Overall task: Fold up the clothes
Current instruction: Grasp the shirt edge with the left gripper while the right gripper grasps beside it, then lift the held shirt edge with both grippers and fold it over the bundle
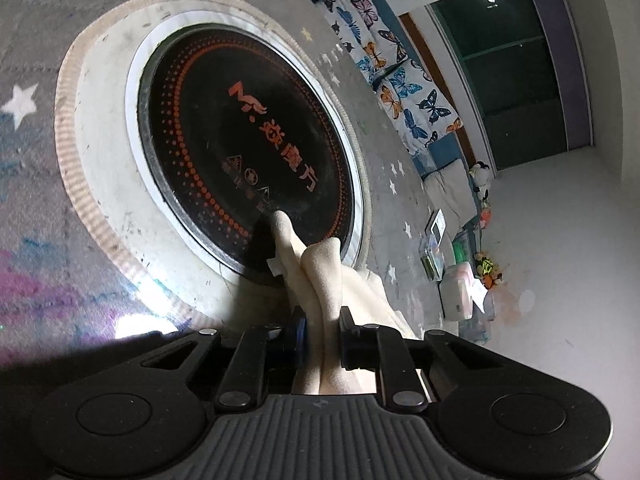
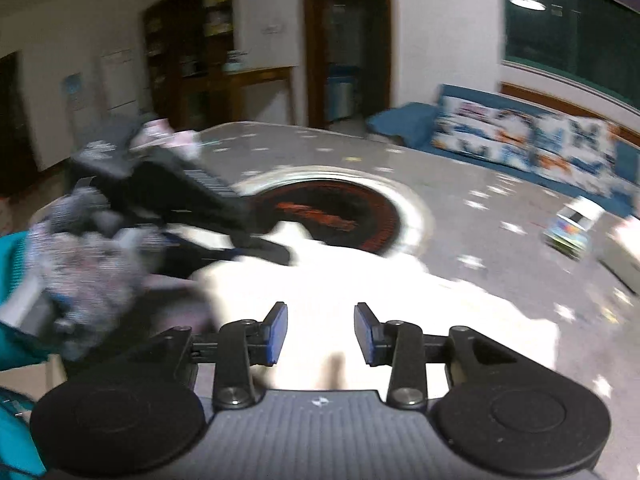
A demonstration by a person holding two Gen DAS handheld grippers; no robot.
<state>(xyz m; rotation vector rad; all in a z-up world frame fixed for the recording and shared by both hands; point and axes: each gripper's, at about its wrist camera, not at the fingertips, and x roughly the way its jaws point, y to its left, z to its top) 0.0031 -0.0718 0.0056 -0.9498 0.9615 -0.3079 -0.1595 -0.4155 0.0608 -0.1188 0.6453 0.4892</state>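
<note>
- Evidently, the left tongs [image 1: 320,320] pinched a bunched fold of the cream garment [image 1: 320,264], raising it above the desk [image 1: 48,184], probably to carry one edge over.
- Right tongs [image 2: 320,332] stood spread, gripping nothing, above the cloth's flat part.
- Garment: soft, fleecy, thick; it lay beside the glossy black round hob [image 1: 248,136], inset.
</note>
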